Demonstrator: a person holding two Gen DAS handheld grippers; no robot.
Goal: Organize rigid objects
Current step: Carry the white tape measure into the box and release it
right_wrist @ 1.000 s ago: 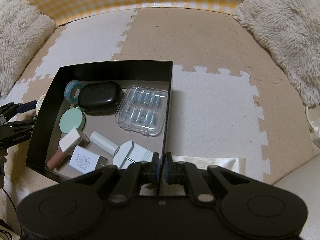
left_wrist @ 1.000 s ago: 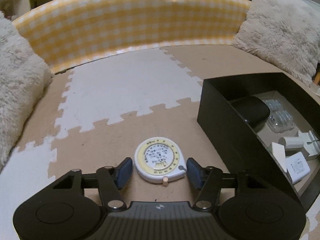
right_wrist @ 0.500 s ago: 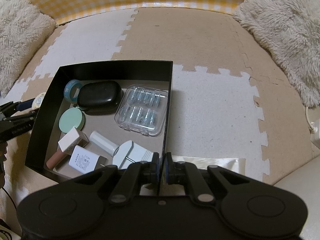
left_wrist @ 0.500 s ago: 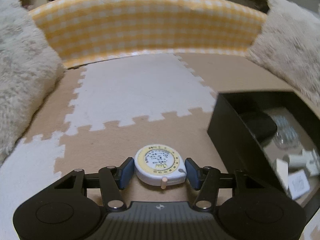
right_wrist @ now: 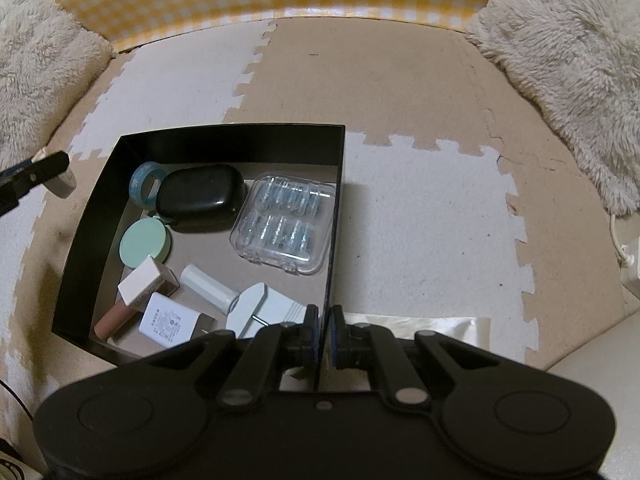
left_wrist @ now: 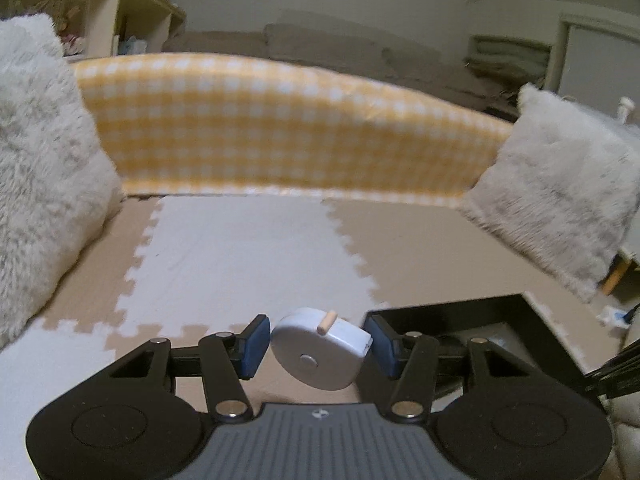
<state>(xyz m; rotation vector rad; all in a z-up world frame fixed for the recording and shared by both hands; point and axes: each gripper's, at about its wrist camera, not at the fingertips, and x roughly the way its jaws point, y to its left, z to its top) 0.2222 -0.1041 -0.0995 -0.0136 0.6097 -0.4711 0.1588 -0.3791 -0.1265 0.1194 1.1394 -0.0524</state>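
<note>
Up off the foam floor mat (left_wrist: pixel 240 264) is coming the round white tape measure (left_wrist: pixel 320 354), tipped over, with the left gripper (left_wrist: pixel 318 346) squeezing it by its sides to carry it. Beside it, the right gripper (right_wrist: pixel 323 338) is pinching the black box's (right_wrist: pixel 96 216) thin wall, likely keeping it steady.
</note>
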